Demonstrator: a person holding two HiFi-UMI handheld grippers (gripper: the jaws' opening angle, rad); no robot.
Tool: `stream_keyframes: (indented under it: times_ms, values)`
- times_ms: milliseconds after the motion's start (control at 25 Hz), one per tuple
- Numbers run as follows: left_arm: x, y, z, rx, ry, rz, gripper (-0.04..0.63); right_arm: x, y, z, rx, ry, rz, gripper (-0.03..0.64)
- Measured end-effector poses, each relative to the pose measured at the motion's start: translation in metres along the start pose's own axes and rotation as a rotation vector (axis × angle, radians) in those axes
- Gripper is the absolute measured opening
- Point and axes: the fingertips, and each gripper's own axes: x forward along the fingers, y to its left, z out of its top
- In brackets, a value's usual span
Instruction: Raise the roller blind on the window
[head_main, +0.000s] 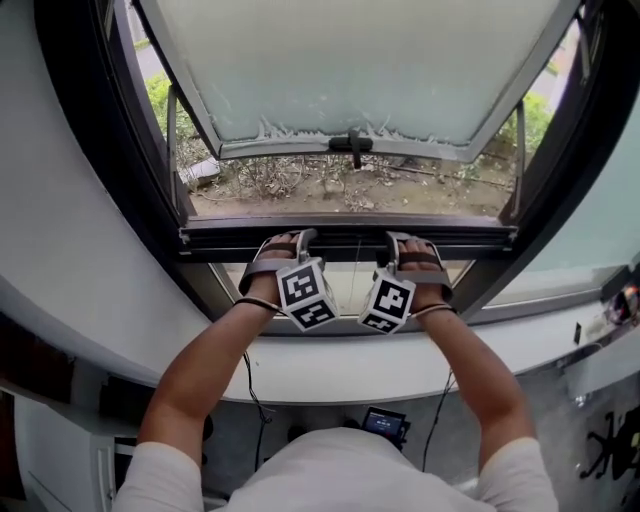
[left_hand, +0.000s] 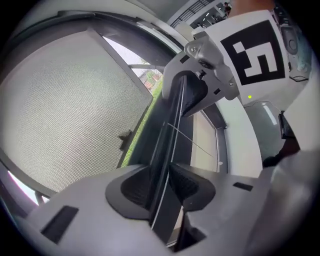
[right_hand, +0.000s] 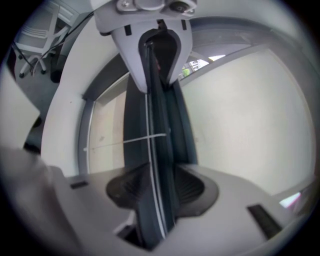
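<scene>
left gripper (left_hand: 161, 186): I have its jaws pinched on the roller blind's dark bottom bar (head_main: 220, 238), left of middle | bottom bar: lying level and low, near the window sill (head_main: 330, 362), beneath the outward-tilted frosted sash (head_main: 350, 70) | right gripper (right_hand: 154, 186): jaws clamped on the same bar, just beside the left one

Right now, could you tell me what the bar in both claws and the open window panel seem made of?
The bar: dark, smooth metal or plastic, given its straight edges and bright sheen line. The window panel: probably frosted glass, pale and cloudy, though the left gripper view shows a fine grid.
</scene>
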Motion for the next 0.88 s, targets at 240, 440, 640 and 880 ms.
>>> stream_keyframes:
  times_ms: [240,440,640,880]
  values:
    - [-0.013,0.022,0.012,-0.022,-0.034,0.025,0.133,-0.009,-0.029,0.004,0.039,-0.029,-0.065,0.156]
    - [-0.018,0.030,0.018,-0.023,-0.036,0.006,0.133,-0.014,-0.039,0.005,0.065,-0.042,-0.072,0.156]
    - [-0.023,0.035,0.020,-0.028,-0.036,-0.008,0.133,-0.019,-0.047,0.009,0.097,-0.067,-0.078,0.156]
    - [-0.029,0.046,0.026,-0.038,-0.042,-0.001,0.133,-0.024,-0.062,0.011,0.117,-0.087,-0.112,0.156]
